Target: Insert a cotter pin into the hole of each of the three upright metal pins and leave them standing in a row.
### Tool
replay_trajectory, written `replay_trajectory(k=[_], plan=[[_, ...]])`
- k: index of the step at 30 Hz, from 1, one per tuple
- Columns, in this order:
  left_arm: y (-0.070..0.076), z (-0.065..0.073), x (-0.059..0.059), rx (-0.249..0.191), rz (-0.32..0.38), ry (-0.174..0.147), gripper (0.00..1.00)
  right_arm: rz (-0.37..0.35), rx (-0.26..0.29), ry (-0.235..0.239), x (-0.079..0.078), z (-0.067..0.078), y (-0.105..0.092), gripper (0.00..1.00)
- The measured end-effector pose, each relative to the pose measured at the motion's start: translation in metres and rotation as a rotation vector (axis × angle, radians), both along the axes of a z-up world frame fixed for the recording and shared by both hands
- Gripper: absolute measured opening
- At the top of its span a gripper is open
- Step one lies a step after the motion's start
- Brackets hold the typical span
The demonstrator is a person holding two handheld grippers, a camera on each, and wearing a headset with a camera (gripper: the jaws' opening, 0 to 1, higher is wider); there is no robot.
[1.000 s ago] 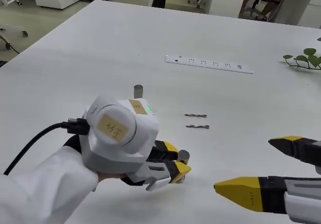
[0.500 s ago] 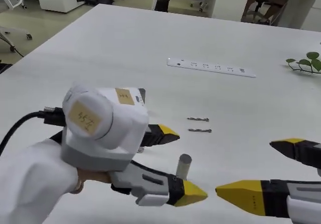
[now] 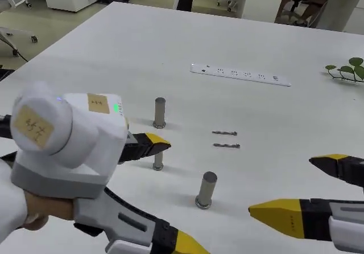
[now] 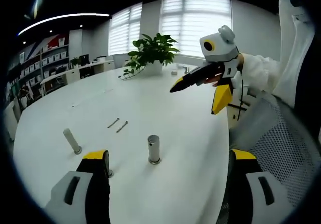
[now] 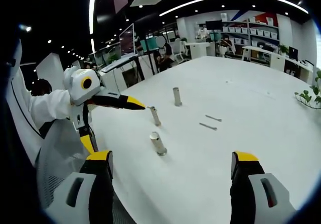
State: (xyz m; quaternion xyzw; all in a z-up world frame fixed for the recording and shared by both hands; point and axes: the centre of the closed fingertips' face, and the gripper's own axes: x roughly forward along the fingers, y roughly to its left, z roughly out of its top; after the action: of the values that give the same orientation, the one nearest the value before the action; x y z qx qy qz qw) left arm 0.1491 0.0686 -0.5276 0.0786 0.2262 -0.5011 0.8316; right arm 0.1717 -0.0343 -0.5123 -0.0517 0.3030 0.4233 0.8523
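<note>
The head view looks down from above the near edge of the white table [image 3: 114, 49], toward the power strip [image 3: 240, 75] on the far side. The left gripper view sits low and close to the table top. It faces the plant [image 4: 150, 50] and the windows [image 4: 193, 18], and it catches the right gripper [image 4: 193, 101]. The right gripper view sits low too but faces the shelves [image 5: 251, 33], and it catches the left gripper [image 5: 116, 128]. All three views share the three metal pins [image 3: 206, 189] and the two cotter pins [image 3: 225, 132].
</note>
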Motion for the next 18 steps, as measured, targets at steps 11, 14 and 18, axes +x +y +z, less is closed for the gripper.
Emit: replay_trajectory(k=[11, 14, 18], plan=[[0.032, -0.002, -0.008, -0.003, 0.086, 0.03, 0.99, 0.017, -0.05, -0.015, 0.015, 0.002, -0.007, 0.94], [0.037, -0.001, -0.012, -0.011, 0.103, 0.04, 0.99, 0.043, -0.081, -0.034, 0.023, 0.005, -0.01, 0.91], [0.038, 0.001, -0.015, -0.013, 0.113, 0.04, 0.99, 0.083, -0.119, -0.05, 0.032, 0.006, -0.011, 0.89]])
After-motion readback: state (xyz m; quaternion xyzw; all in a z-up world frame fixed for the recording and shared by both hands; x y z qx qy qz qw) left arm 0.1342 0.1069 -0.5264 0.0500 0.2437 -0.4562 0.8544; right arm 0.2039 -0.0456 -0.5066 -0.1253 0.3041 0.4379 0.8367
